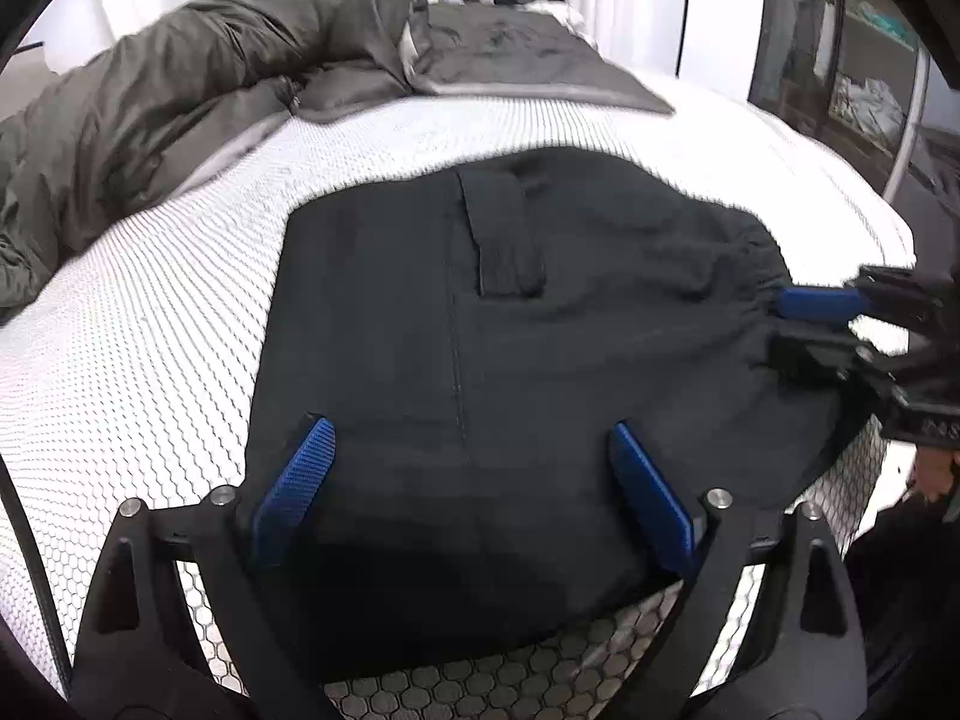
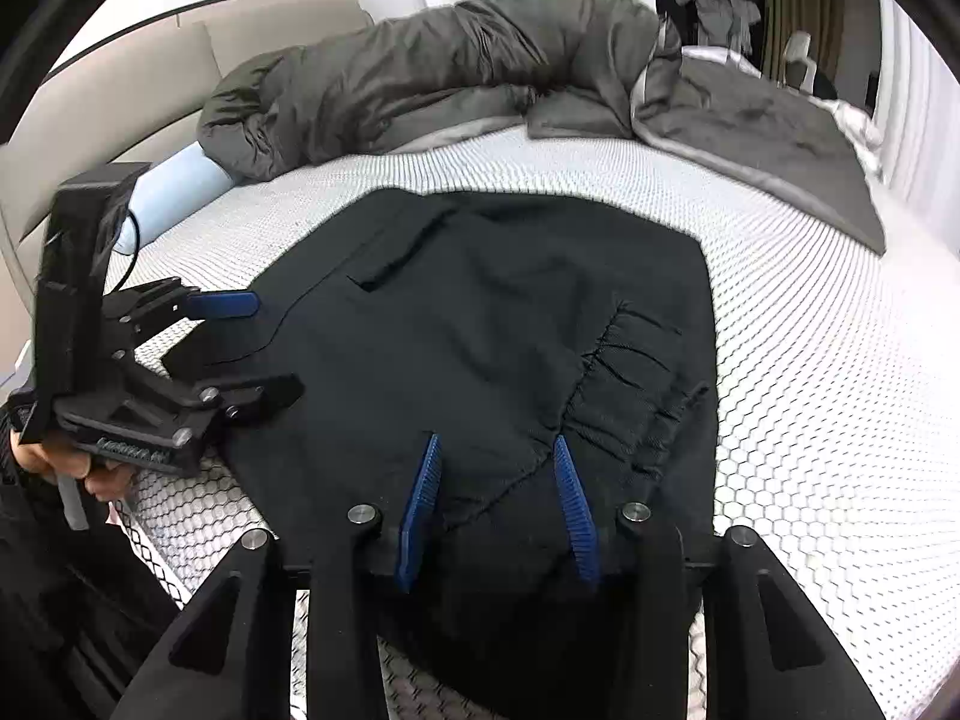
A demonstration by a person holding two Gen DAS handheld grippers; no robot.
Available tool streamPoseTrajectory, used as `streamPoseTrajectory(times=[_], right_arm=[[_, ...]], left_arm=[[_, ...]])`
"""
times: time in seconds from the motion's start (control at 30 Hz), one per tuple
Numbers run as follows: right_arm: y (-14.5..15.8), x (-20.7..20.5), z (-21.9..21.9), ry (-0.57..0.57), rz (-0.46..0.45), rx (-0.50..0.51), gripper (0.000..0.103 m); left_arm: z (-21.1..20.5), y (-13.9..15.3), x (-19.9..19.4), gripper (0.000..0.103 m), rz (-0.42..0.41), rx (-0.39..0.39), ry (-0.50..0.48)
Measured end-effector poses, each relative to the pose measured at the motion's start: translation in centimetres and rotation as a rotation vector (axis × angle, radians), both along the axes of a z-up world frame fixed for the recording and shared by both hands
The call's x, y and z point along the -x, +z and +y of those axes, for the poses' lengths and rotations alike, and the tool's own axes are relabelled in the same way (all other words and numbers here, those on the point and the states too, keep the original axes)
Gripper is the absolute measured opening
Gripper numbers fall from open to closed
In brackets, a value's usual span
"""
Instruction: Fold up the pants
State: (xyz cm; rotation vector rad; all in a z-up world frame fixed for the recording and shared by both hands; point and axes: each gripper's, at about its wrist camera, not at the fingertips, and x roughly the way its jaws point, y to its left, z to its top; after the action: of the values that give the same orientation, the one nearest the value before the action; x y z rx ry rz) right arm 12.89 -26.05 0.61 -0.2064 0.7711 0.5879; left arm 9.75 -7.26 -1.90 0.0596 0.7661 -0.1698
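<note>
Most of the folding is judged done: the black pants [image 1: 510, 372] are seen lying as a compact bundle on the bed [image 1: 150, 330]. The left gripper [image 1: 468, 480] is spread wide above them, and the right gripper [image 2: 495, 498] is partly parted, nothing clasped. Only tidying seems left.

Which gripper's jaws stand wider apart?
The left gripper: its blue pads are spread far apart over the pants; the right gripper shows a narrower gap.

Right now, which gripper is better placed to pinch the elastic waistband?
Right. The right gripper hovers at the gathered waistband of the black pants, jaws partly open. The left gripper is wide open over plain fabric, further away.
</note>
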Motion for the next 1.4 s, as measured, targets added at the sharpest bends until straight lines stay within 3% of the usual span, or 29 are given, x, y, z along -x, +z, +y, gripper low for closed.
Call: streamPoseTrajectory(times=[0.1,0.2,0.33,0.4,0.5,0.67,0.8,0.93,1.0,1.1,1.17,1.3,1.4], right_arm=[[1.5,0.8,-0.4,0.025,-0.051,-0.071,0.051],[1.9,-0.7,0.8,0.02,-0.005,-0.127,0.057],[-1.0,-2.2,4.7,0.044,0.074,0.015,0.056],[-2.2,-1.8,5.8,0.043,0.035,0.115,0.056],[-1.8,-1.5,4.9,-0.016,-0.012,0.168,0.055],[-1.2,-0.7,3.4,-0.013,-0.052,0.143,0.055],[0.5,-0.5,3.7,0.018,-0.027,0.017,0.055],[1.7,-2.9,6.3,0.017,-0.014,0.006,0.055],[1.5,-4.8,7.8,0.023,0.034,0.003,0.054],[-0.9,-7.7,9.5,0.024,0.116,0.12,0.054],[-1.7,-8.2,8.8,0.029,0.166,0.115,0.054],[-1.3,-7.4,5.1,-0.032,0.113,0.194,0.051],[-0.9,-6.7,3.4,0.01,0.115,0.13,0.051]], left_arm=[[0.1,0.7,-0.5,0.077,-0.012,0.012,0.0],[0.0,0.2,-1.5,0.071,0.012,0.003,-0.007],[0.6,0.3,-1.7,0.064,0.018,-0.001,-0.026],[1.2,0.0,-1.6,0.064,0.027,-0.031,-0.011],[2.5,-0.1,-0.8,0.065,0.022,-0.03,0.013],[4.4,0.0,0.2,0.069,0.025,0.032,0.043],[4.6,1.9,0.9,0.066,-0.018,0.122,0.012],[3.0,3.7,-1.8,0.066,-0.049,0.073,-0.025],[2.2,3.4,-3.8,0.061,-0.015,0.045,-0.048],[2.0,1.4,-6.9,0.059,0.09,0.007,-0.036],[3.1,0.5,-7.6,0.059,0.117,0.05,-0.021],[4.0,0.8,-6.6,0.067,0.111,0.04,-0.004],[4.6,1.0,-5.9,0.068,0.114,0.023,0.045]])
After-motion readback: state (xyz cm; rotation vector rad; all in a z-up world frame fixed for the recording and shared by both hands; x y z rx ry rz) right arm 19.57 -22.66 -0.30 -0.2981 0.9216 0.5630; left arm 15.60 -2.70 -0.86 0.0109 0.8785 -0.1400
